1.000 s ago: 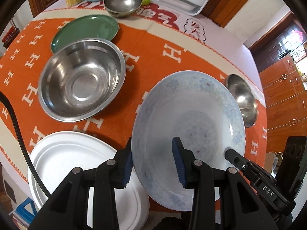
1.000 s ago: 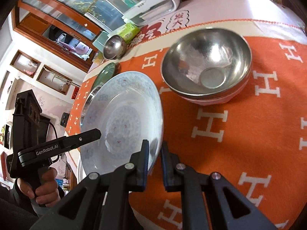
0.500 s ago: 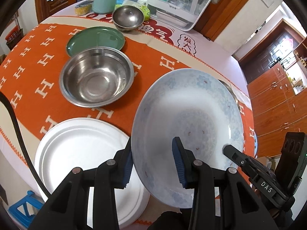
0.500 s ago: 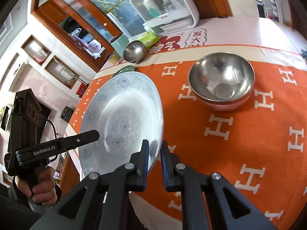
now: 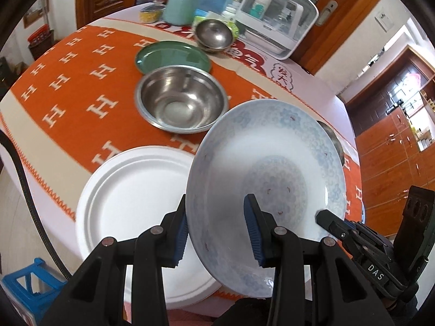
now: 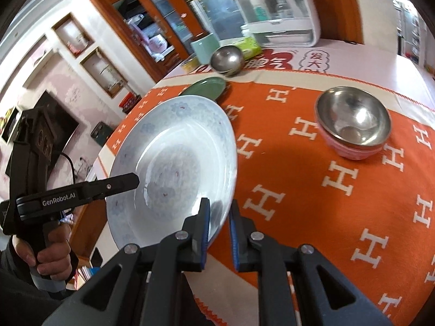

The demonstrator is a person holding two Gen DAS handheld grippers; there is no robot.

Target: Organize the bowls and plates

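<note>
- The left gripper is gripping the near rim of the blue-patterned plate, its jaws standing partly apart with one blue pad under the rim and the other inside the dish.
- The right gripper is pinching the opposite edge of that plate, its jaws nearly together with the thin rim between them.
- The plate is hanging tilted in the air above the near edge of the worktop, clear of the orange cloth.
- A white plate is lying flat on the worktop just left of the raised plate and partly under it.
- A large steel bowl is sitting behind the white plate, with a green plate just beyond it.
- A small steel bowl is standing further back near a white storage box.
- In the right wrist view another steel bowl is resting inside a pink bowl, well apart from the held plate.
- A hand is clasping the left gripper's handle.
</note>
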